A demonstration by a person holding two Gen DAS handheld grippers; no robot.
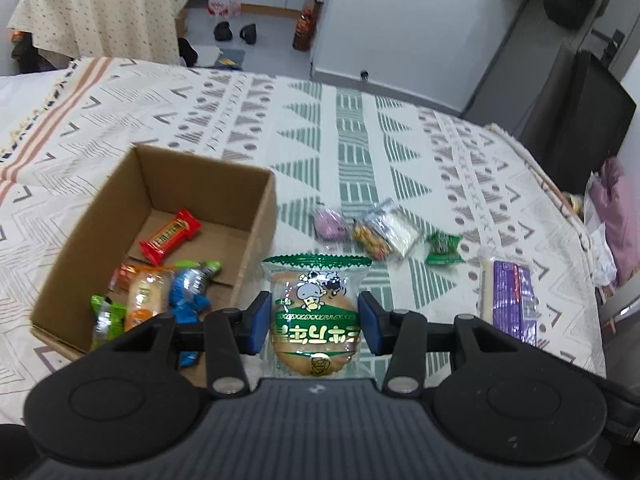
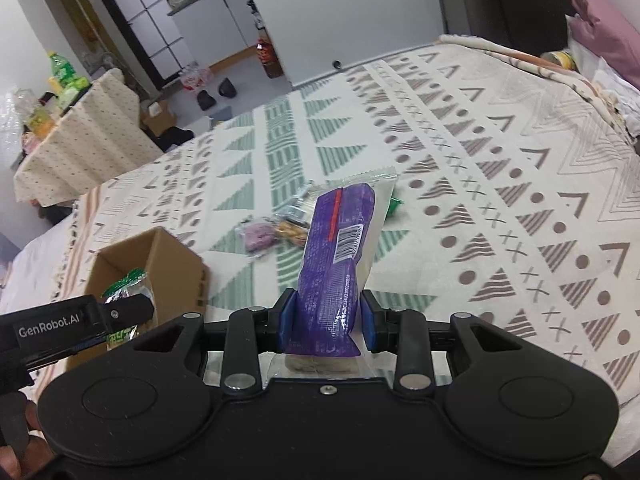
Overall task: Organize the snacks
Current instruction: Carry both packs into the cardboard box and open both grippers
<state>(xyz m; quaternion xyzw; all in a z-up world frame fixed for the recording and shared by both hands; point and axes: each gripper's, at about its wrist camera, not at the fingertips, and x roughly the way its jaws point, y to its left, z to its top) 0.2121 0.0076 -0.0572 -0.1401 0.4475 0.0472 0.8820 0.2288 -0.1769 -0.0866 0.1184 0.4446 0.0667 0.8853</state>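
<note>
My left gripper [image 1: 316, 320] is shut on a green-and-clear round biscuit packet [image 1: 314, 304], held just right of the open cardboard box [image 1: 256, 216]. Inside the box lie a red bar [image 1: 170, 236], an orange packet [image 1: 144, 292], a blue wrapper [image 1: 188, 292] and a green one [image 1: 106, 320]. My right gripper [image 2: 328, 316] is shut on a long purple-and-white packet [image 2: 340, 248], lifted above the patterned bedspread [image 2: 500, 184]. The same purple packet [image 1: 510, 300] shows at the right of the left wrist view. The left gripper's side [image 2: 80, 324] and the box [image 2: 176, 264] appear low left in the right wrist view.
Loose on the bedspread beyond the grippers lie a small pink-purple packet [image 1: 330, 222], a clear bag of mixed snacks [image 1: 384, 232] and a green candy [image 1: 443, 248]. A pink cloth [image 1: 616, 208] lies at the bed's right edge. A cloth-covered table [image 1: 108, 12] stands across the floor.
</note>
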